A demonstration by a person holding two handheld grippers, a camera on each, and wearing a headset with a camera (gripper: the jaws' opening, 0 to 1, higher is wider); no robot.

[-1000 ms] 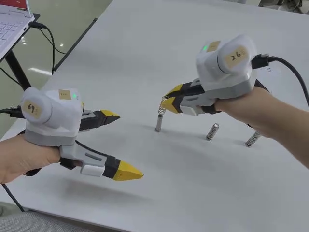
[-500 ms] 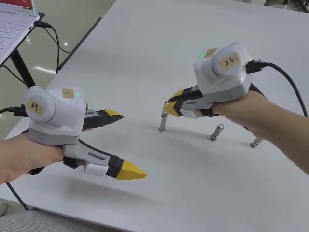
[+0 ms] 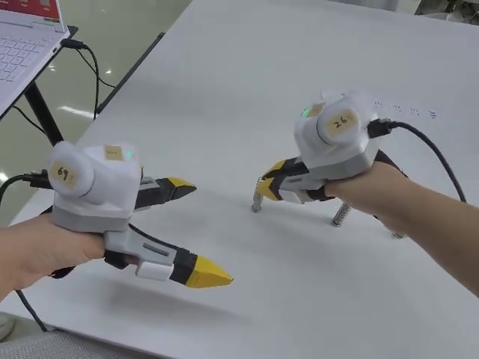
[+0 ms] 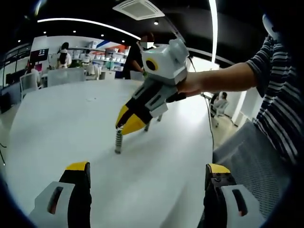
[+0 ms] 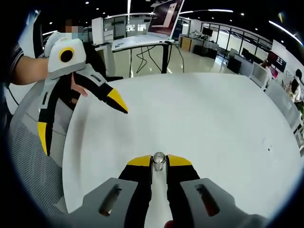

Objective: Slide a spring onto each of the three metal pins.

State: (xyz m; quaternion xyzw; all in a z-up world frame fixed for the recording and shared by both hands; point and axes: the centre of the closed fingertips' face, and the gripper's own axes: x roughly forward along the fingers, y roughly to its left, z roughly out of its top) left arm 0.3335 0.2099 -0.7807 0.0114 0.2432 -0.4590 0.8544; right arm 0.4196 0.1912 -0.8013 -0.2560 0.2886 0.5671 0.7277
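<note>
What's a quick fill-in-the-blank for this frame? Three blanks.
The right gripper is ____ on a spring. The left gripper has its jaws ____. The table is ____ in colour.
Missing words: shut; open; white.

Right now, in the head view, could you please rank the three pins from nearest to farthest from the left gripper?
From the open left gripper:
1. Leftmost pin, at the tips of the right gripper, which is shut on its spring.
2. Middle pin, farther right, already sprung.
3. Rightmost pin, mostly hidden by the person's arm.
</note>
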